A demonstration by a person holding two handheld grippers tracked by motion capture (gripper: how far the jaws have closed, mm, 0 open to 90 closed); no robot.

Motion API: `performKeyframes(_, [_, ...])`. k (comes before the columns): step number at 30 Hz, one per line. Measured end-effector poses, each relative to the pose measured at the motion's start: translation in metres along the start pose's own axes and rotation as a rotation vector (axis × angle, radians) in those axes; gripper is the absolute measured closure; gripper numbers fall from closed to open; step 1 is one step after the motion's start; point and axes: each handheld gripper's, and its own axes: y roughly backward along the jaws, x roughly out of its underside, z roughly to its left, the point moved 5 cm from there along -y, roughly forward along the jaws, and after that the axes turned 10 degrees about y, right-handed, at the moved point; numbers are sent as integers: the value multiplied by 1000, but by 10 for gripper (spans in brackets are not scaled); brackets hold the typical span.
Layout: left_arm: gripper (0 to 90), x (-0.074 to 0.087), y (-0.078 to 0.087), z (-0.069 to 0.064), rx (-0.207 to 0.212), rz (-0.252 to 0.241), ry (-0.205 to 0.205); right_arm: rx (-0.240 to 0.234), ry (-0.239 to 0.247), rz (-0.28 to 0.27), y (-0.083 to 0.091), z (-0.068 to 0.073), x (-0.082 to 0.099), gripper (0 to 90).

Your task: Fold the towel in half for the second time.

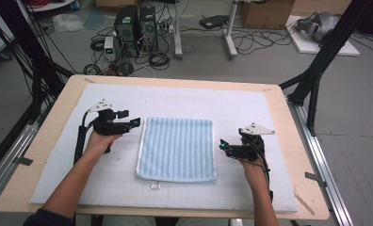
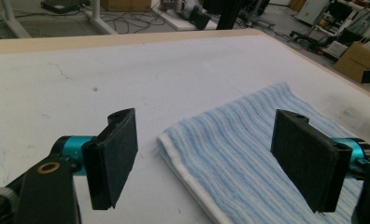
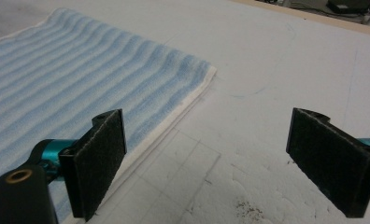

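Towel [image 1: 177,149] between both grippers, folded, long axis running away from the person.
Left gripper [image 1: 136,122] at far-left corner, right gripper [image 1: 222,145] beside right edge; both jaws wide, empty.

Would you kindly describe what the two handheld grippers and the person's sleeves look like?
Each black handheld gripper, left and right, has teal fittings behind flat, rectangular black pads, a brass-coloured ring near one jaw's base, a grey three-cornered plate on top and a trailing black cable. A dark sleeve shows at the left elbow.
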Motion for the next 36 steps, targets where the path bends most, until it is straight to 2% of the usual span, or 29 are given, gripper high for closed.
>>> performKeyframes(2, [235, -3, -4, 1, 4, -14, 0, -2, 2, -3, 0, 0, 0, 114])
performKeyframes(3, [236, -2, -6, 2, 14, -4, -8, -2, 2, -3, 0, 0, -1, 114])
performKeyframes(5, [261, -1, -12, 5, -3, 24, -38, -4, -1, 0, -1, 1, 0, 114])
performKeyframes(7, [272, 0, -18, 7, -13, 42, -36, -7, -3, 2, -1, 2, 0, 114])
performKeyframes(11, [277, 0, -32, 9, -34, 79, -60, -10, 0, 4, -2, 2, 0, 114])
performKeyframes(15, [282, 4, -47, 12, -50, 148, -79, -13, -2, 15, -3, 3, 0, 114])
performKeyframes(18, [314, 6, -55, 13, -67, 177, -79, -13, 3, 12, -3, 3, 0, 114])
performKeyframes(20, [348, 8, -57, 14, -70, 187, -88, -15, 2, 16, -3, 4, 0, 114])
performKeyframes(23, [382, 13, -60, 17, -93, 229, -100, -19, 1, 19, -4, 4, 1, 114])
performKeyframes(26, [401, 17, -63, 19, -102, 247, -98, -20, 1, 23, -5, 5, 1, 114])
performKeyframes(30, [453, 23, -66, 20, -109, 274, -120, -22, 7, 26, -6, 5, 1, 114])
performKeyframes(36, [493, 24, -69, 21, -113, 274, -137, -27, 7, 34, -8, 6, 2, 114])
